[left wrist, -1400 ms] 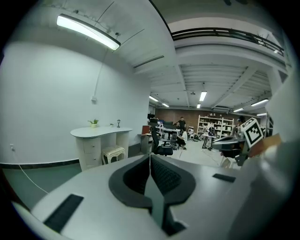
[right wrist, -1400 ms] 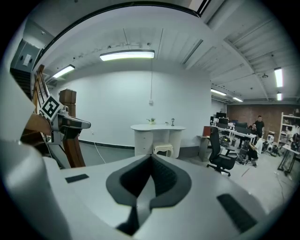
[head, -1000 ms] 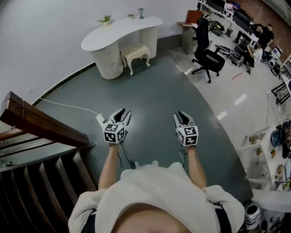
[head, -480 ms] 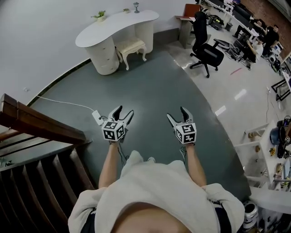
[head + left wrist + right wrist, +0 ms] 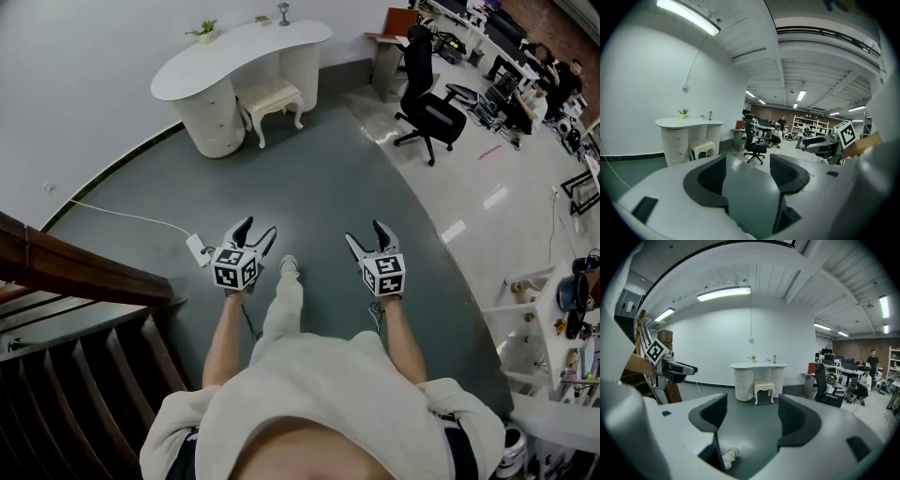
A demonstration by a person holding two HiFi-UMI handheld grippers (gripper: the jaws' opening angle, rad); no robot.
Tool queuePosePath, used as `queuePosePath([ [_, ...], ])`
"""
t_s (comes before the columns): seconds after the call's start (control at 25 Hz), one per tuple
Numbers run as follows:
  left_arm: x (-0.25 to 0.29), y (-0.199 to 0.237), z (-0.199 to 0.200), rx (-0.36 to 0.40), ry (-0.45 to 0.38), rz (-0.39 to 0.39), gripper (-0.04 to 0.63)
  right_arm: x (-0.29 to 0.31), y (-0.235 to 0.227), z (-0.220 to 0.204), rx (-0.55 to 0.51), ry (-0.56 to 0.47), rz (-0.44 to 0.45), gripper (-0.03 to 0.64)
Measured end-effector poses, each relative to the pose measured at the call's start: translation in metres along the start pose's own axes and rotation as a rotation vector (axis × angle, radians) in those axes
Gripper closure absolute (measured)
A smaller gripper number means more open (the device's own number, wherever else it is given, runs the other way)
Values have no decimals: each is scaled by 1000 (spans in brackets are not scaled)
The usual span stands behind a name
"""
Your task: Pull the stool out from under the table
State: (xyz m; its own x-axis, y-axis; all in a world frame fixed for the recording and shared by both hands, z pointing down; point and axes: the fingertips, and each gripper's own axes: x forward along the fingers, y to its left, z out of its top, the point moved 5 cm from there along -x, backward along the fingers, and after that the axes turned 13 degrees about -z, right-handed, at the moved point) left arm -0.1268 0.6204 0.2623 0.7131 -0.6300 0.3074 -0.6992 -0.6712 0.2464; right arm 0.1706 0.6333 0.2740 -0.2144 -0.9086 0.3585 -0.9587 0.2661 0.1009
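A cream stool (image 5: 272, 97) stands tucked under the white curved table (image 5: 239, 52) by the far wall. It also shows in the left gripper view as the stool (image 5: 702, 147) under the table (image 5: 689, 123), and straight ahead in the right gripper view, stool (image 5: 764, 389) under table (image 5: 758, 365). My left gripper (image 5: 258, 230) (image 5: 747, 164) and right gripper (image 5: 366, 234) (image 5: 752, 411) are held side by side over the grey-green floor, far short of the stool. Both have just been opening and now stand open with nothing between the jaws.
A black office chair (image 5: 429, 108) stands right of the table. A dark wooden stair railing (image 5: 75, 267) runs along the left. A white cable with a power strip (image 5: 197, 248) lies by my left gripper. My shoe (image 5: 289, 266) is between the grippers. People sit at desks (image 5: 544, 80) far right.
Both grippers' jaws have spread from nearly shut to open. I have stepped forward: a leg and shoe now show between the grippers, and the stair railing has slid back on the left.
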Motion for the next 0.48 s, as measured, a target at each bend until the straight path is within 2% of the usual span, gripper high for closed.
queuePosePath([
  [0.24, 55, 69, 18, -14, 4, -34, 325, 81, -8, 20, -14, 19, -11, 296],
  [0.48, 116, 141, 60, -20, 19, -76, 325, 170, -23, 61, -20, 43, -30, 299],
])
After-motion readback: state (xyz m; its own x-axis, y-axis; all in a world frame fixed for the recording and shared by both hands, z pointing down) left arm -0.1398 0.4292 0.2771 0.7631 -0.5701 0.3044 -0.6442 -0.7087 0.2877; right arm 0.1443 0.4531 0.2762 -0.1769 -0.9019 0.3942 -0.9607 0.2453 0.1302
